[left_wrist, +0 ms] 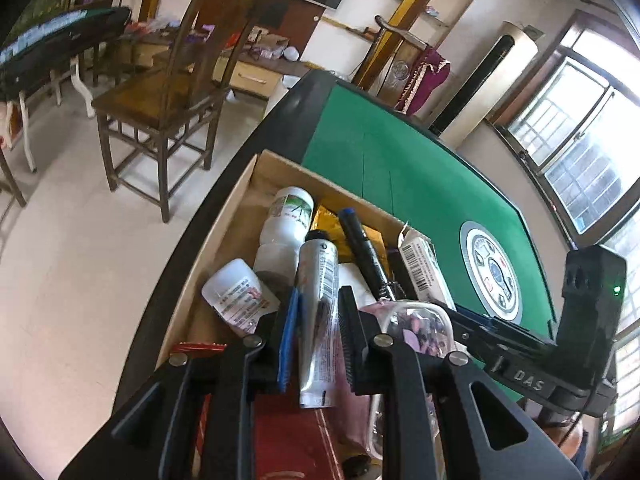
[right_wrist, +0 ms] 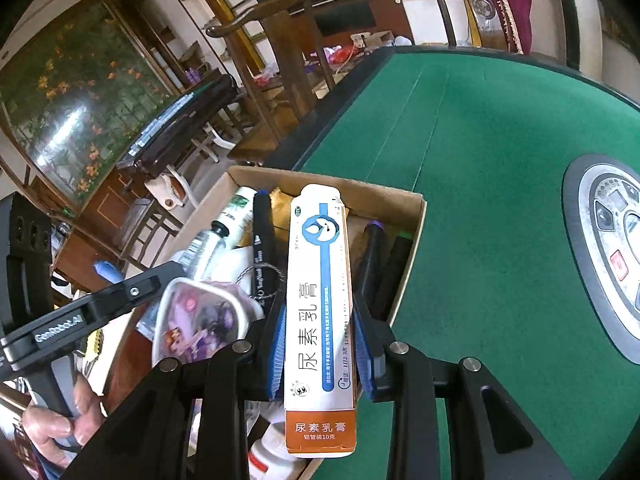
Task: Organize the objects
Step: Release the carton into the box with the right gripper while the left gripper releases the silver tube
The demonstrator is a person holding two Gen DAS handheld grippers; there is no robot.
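Daylight comes in through the big window (left_wrist: pixel 576 136) on the right of the left wrist view, and it looks washed out and very white there. The room is bright, and the pale floor (left_wrist: pixel 60 264) shines. Both pictures bend a lot at the edges (straight lines curve like a bowl), and the corners go black. The glass panel (right_wrist: pixel 76 112) in the right wrist view has a white glare spot. Close things look a bit soft and blurry
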